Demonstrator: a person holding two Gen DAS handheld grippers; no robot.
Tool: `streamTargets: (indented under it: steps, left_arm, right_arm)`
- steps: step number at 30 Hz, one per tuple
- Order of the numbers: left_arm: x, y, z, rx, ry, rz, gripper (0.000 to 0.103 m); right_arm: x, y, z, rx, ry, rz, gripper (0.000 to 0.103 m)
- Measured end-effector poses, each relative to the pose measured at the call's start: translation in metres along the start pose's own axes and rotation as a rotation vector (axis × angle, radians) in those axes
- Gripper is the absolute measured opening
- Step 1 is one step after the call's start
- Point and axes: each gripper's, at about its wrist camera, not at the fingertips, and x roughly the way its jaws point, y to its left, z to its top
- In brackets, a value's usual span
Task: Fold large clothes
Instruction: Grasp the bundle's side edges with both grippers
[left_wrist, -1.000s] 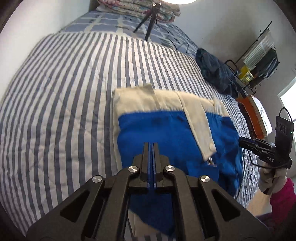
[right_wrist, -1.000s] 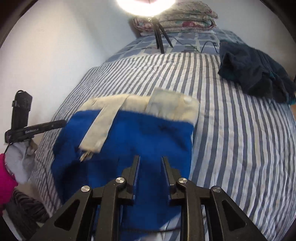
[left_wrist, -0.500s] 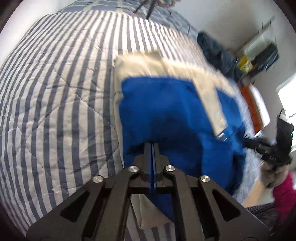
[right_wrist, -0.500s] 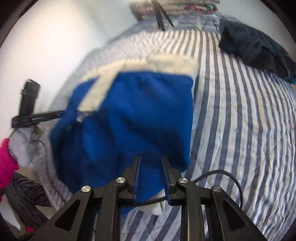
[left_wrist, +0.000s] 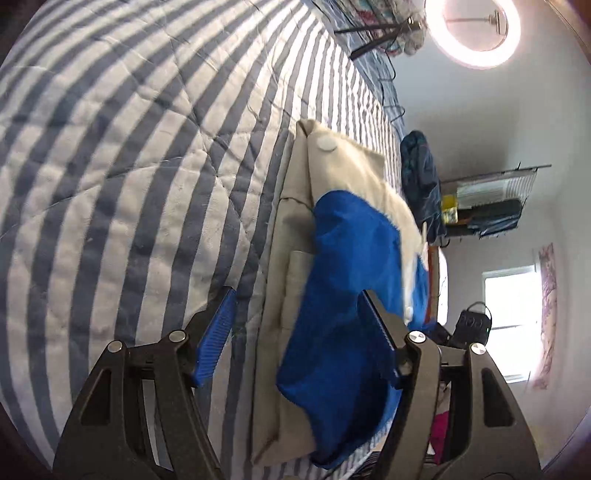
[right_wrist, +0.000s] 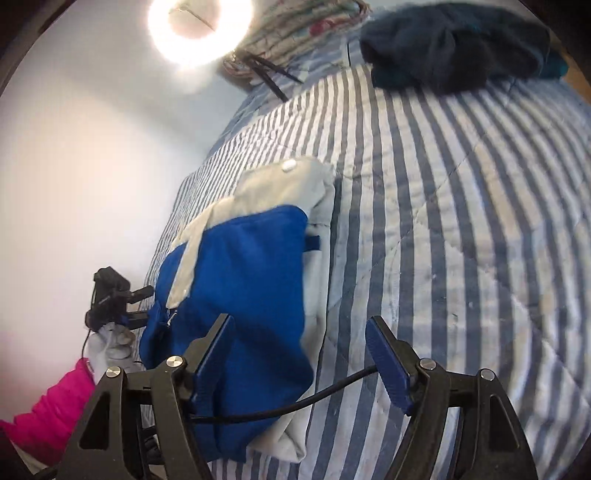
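Blue-and-cream garment (left_wrist: 343, 295) lies folded near the striped bed's (left_wrist: 110, 184) edge, both the left gripper (left_wrist: 295, 328) and right gripper (right_wrist: 299, 354) just sprung open, releasing it; next likely smoothing or another fold.

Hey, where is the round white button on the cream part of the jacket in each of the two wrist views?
Left wrist: white button, above centre, on the cream flap's far corner.
Right wrist: white button, just above centre, same corner.
Shared landmark: ring light at the top.
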Motion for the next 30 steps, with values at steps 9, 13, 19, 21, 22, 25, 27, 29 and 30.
streamTargets:
  steps: [9, 13, 19, 21, 22, 25, 27, 29, 30]
  left_arm:
    - [0.023, -0.012, 0.013, 0.031, 0.02, -0.008, 0.062]
    - [0.028, -0.019, 0.004, 0.058, 0.081, 0.005, 0.051]
    - [0.036, -0.02, 0.003, 0.07, 0.091, -0.001, 0.051]
    - [0.038, -0.024, 0.005, 0.085, 0.086, 0.007, 0.05]
    - [0.04, -0.026, 0.006, 0.096, 0.079, 0.017, 0.047]
    - [0.042, -0.042, 0.001, 0.159, 0.055, 0.072, 0.035]
    - [0.041, -0.064, -0.005, 0.269, 0.029, 0.151, 0.027]
    - [0.038, -0.082, -0.013, 0.345, -0.002, 0.206, 0.024]
    - [0.036, -0.088, -0.015, 0.362, -0.013, 0.223, 0.022]
  right_arm:
    - [0.035, -0.022, 0.003, 0.07, 0.05, 0.152, 0.061]
    - [0.049, -0.027, 0.003, 0.058, 0.097, 0.209, 0.051]
    - [0.06, -0.026, 0.001, 0.051, 0.12, 0.247, 0.048]
    - [0.063, -0.026, 0.003, 0.06, 0.115, 0.252, 0.047]
    - [0.063, -0.022, 0.004, 0.054, 0.114, 0.244, 0.047]
    - [0.06, -0.006, 0.002, 0.009, 0.112, 0.172, 0.039]
    - [0.055, 0.011, 0.001, -0.048, 0.108, 0.103, 0.034]
    - [0.051, 0.029, 0.0, -0.097, 0.097, 0.044, 0.027]
    - [0.048, 0.038, 0.0, -0.122, 0.093, 0.011, 0.026]
